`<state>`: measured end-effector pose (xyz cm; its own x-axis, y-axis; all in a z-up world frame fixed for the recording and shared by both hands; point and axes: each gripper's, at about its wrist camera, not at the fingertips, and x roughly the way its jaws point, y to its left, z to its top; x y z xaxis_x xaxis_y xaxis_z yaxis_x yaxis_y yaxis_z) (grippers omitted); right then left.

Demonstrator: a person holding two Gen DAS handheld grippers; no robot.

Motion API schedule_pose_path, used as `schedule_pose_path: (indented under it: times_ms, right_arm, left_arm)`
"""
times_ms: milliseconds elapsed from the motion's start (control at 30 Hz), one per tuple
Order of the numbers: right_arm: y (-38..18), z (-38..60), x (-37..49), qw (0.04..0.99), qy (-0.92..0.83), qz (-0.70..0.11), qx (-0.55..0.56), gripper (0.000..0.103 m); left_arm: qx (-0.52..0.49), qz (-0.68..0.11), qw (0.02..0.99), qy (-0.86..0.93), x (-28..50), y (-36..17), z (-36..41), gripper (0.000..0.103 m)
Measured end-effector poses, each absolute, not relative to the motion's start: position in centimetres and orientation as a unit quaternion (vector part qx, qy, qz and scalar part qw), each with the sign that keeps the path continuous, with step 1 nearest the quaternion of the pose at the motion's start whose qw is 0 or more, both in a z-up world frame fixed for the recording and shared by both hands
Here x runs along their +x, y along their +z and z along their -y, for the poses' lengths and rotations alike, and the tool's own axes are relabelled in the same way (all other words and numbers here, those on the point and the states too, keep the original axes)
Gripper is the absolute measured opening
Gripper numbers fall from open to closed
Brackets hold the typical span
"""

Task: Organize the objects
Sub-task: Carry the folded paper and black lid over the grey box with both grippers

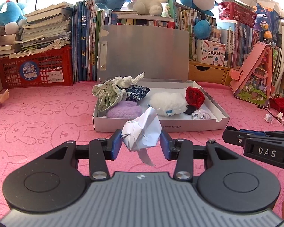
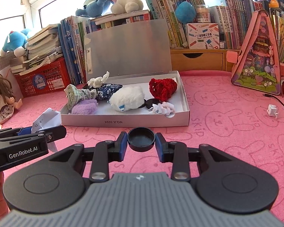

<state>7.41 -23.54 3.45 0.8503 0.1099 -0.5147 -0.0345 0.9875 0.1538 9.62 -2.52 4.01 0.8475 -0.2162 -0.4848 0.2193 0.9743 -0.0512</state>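
Sitting at mid-frame in both wrist views, the shallow white box [image 1: 179,126] lay open on the pink mat [image 1: 37,117] with its lid propped upright behind it and its long side running left to right across the picture, directly ahead of both grippers. It already held soft things: a white plush [image 1: 167,104], a red knitted piece [image 1: 195,96], a purple plush [image 1: 123,111] and a patterned cloth bundle [image 1: 108,96]. Just short of the box's front wall, in the lower middle of the left wrist view, the left gripper [image 1: 141,143] was clamped on a crumpled paper ball [image 1: 142,132], the pads pressing its two sides. In the right wrist view the right gripper [image 2: 141,142] was likewise closed on a small black cap [image 2: 141,139], held hollow side up, again just in front of the front wall and slightly right of the box's middle. The two grippers stood side by side, the left one showing at the lower left of the right view, and neither looked clearly nearer. Judging from this, each load only needed carrying forward over the low front wall; the barest floor lay toward the box's right end, nearest the cap. A folded paper scrap [image 2: 272,110] still lay on the mat at the right edge.
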Motion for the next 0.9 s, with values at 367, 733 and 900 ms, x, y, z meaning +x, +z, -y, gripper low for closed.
schedule_pose_path:
  times_ms: [367, 733, 900]
  right_arm:
    - [5.6, 24.4, 12.0, 0.961, 0.042, -0.270, 0.050, 0.039]
    - [4.4, 26.4, 15.4, 0.945, 0.047, -0.301, 0.121, 0.039]
    - [3.5, 26.6, 16.1, 0.939, 0.060, -0.306, 0.146, 0.039]
  left_arm:
    - [0.005, -0.247, 0.964, -0.102, 15.7, 6.2, 1.8, 0.048]
    - [-0.013, -0.268, 0.958, -0.097, 20.3, 5.9, 1.7, 0.048]
    - [0.000, -0.282, 0.954, -0.098, 20.9, 4.0, 2.6, 0.048]
